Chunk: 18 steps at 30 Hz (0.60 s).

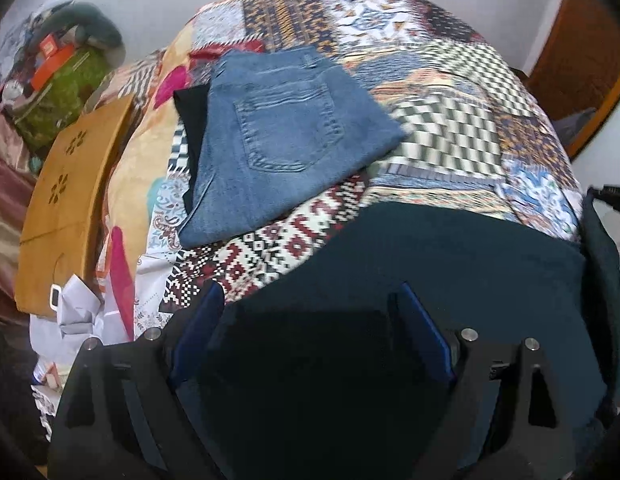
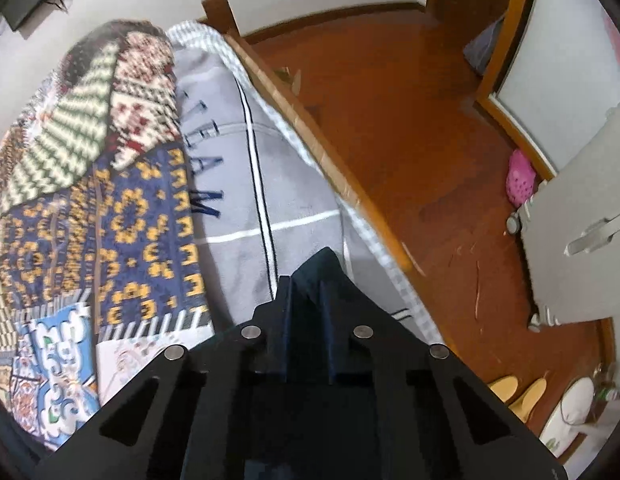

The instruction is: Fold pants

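A: Patchwork quilt [image 1: 450, 120] fills most of the left wrist view, and the dark teal pants [image 1: 450, 272] lie across the lower half of that frame.

B: And the denim?

A: Folded jeans [image 1: 285, 136] sit upper centre, just beyond the teal cloth, over a black garment [image 1: 189, 120].

B: The tools?

A: The left gripper [image 1: 310, 320] hangs over the pants, fingers apart, gripping nothing. In the right wrist view, bottom centre, the right gripper [image 2: 310, 276] is pinched together on a fold of the pants.

B: So how should the fold go?

A: I'd clamp the free corner with the left, keep both edges taut and level, then carry them over together.
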Tool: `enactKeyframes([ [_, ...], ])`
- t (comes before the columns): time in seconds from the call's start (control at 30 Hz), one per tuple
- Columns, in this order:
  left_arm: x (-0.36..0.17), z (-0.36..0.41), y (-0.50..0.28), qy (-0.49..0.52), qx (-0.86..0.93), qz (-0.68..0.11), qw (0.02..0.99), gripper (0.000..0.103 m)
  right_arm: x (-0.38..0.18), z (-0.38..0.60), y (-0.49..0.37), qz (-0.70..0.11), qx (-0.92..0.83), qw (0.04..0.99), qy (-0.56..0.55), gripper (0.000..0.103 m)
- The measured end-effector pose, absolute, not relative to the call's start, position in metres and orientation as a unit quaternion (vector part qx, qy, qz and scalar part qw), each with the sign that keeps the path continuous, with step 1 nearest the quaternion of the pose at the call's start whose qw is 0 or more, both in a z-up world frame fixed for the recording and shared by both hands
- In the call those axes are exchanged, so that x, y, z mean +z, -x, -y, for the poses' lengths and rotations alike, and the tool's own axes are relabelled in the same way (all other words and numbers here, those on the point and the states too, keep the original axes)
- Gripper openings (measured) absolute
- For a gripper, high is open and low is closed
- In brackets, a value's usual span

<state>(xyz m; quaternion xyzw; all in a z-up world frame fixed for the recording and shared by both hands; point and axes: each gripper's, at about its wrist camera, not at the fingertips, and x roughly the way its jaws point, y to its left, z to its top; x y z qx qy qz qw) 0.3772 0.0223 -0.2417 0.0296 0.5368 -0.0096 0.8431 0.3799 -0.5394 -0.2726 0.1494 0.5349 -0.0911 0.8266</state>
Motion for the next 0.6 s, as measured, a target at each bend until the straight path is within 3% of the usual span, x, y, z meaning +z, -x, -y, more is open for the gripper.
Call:
enactKeyframes([
  [0.4,-0.223,0.067,-0.331,-0.088,-0.102,-0.533,0.835,0.089,-0.113,0.579,-0.278,-0.4,-0.066,0.9,-0.16,0.011],
  [0.6,-0.234,0.114,-0.314,-0.106,-0.141,-0.546,0.819,0.089,-0.1,0.587,-0.244,-0.363,-0.063,0.919,-0.142,0.01],
])
